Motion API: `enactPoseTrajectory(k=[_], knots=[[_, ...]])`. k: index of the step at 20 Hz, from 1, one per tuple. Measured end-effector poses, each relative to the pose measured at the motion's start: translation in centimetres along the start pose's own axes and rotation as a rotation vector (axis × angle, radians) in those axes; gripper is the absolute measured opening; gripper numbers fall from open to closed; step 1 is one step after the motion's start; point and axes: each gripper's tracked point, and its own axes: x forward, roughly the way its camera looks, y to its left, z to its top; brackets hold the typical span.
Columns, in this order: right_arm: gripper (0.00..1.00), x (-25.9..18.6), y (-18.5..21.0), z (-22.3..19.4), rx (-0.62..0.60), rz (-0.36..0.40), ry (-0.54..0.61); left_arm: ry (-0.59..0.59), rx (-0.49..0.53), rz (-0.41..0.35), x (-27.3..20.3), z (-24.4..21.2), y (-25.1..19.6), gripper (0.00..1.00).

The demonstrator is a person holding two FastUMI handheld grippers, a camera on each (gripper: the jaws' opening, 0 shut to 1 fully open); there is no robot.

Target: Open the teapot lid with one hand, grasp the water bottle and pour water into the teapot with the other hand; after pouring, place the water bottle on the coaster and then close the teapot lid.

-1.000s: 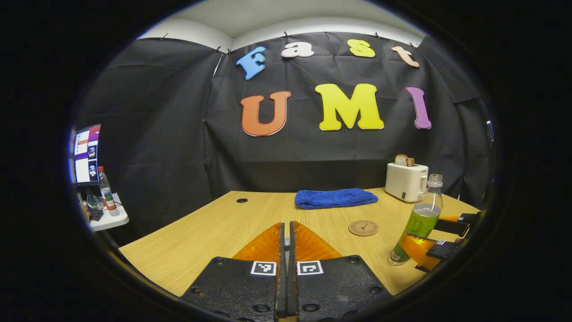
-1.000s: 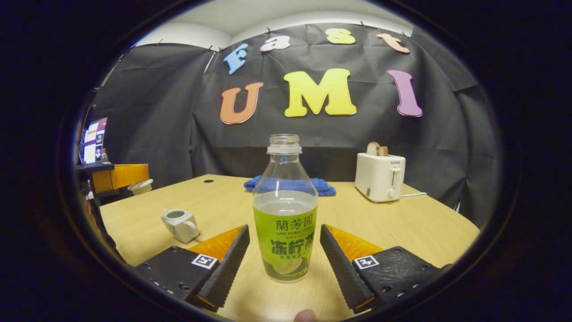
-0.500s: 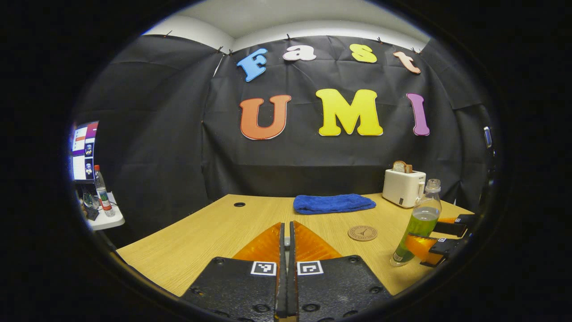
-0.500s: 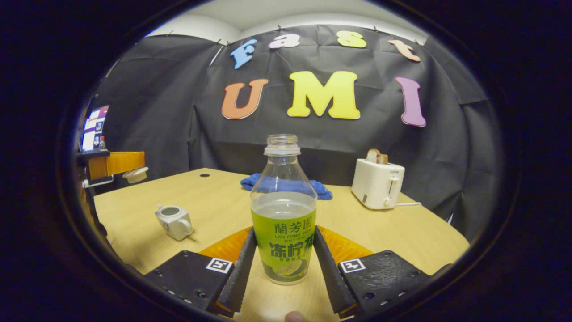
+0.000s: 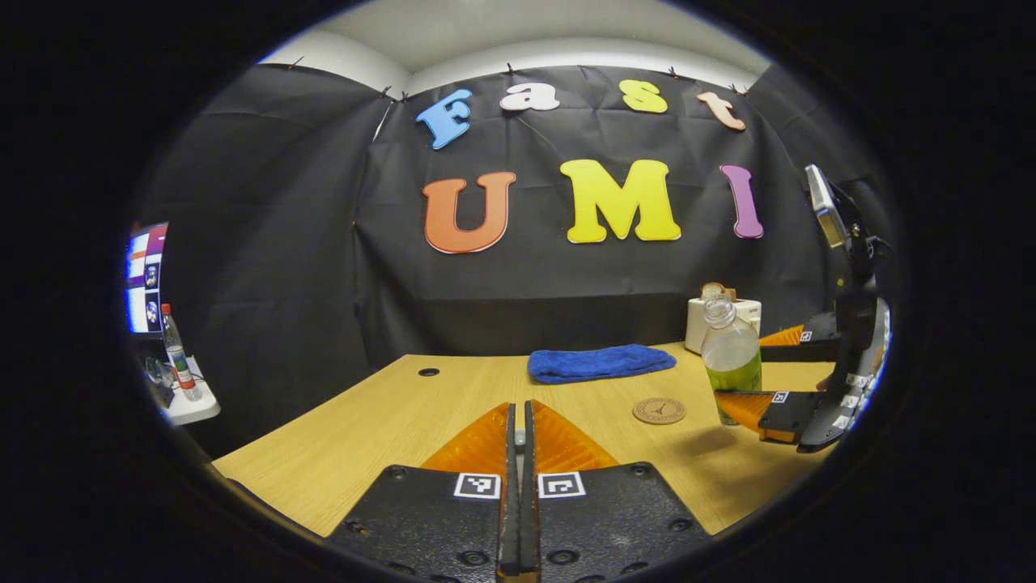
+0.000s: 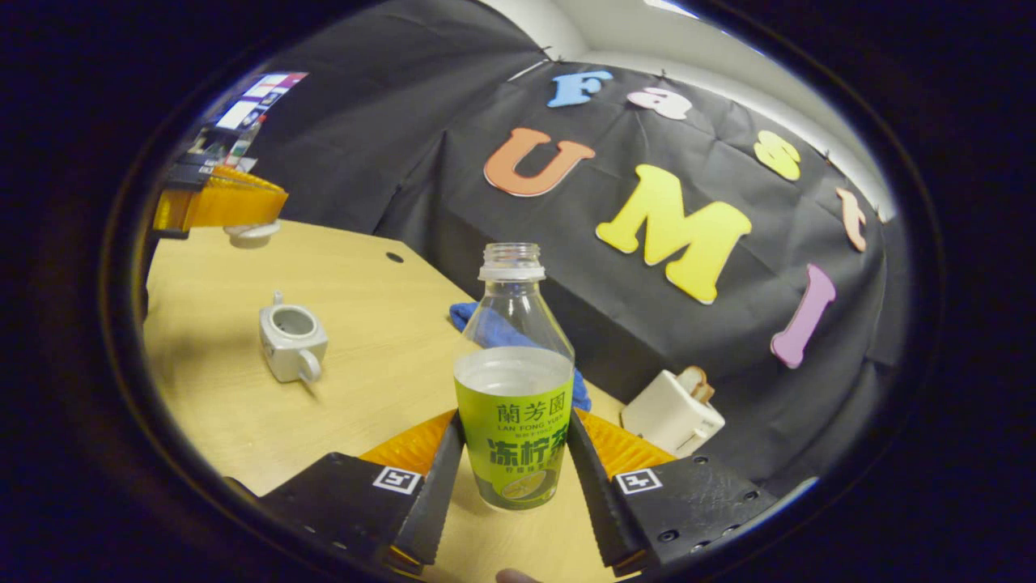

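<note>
Right claw clamped on water bottle, lifted off surface and uncapped. Left claw together; I can't tell from its own view what it grips (teapot lid under it in right gripper view). Teapot open near left edge. Bottle hides most of toaster. Coaster beside blue towel.

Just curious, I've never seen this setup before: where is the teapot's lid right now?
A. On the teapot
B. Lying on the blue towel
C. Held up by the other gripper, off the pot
C: in the right gripper view the teapot stands open, and the lid hangs under the left gripper.
</note>
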Motion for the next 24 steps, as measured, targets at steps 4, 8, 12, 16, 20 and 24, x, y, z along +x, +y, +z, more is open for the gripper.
enactPoseTrajectory(k=[4, 8, 12, 16, 20, 24], knots=[[0.72, 2.0, 0.7, 0.8, -0.18, -0.022, 0.005, 0.002, -0.016, 0.011, -0.4, -0.7, 1.5, 0.03], [0.73, 3.0, 1.8, 1.1, -0.342, -0.047, 0.007, 0.011, -0.021, 0.031, -0.5, -1.2, 3.3, 0.02], [0.7, 2.7, 3.2, 1.9, -0.494, -0.055, -0.01, 0.014, -0.032, 0.029, -0.6, -1.6, 4.1, 0.03], [0.74, 3.3, 4.5, 2.9, -0.609, -0.063, -0.032, 0.025, -0.042, 0.029, -0.5, -2.2, 4.5, 0.03], [0.74, 3.6, 5.5, 3.1, -0.712, -0.071, -0.057, 0.033, -0.036, 0.032, -0.6, -2.7, 5.1, 0.02], [0.73, 3.4, 5.8, 3.4, -0.798, -0.089, -0.07, 0.037, -0.041, 0.038, -0.7, -2.9, 5.6, 0.03]])
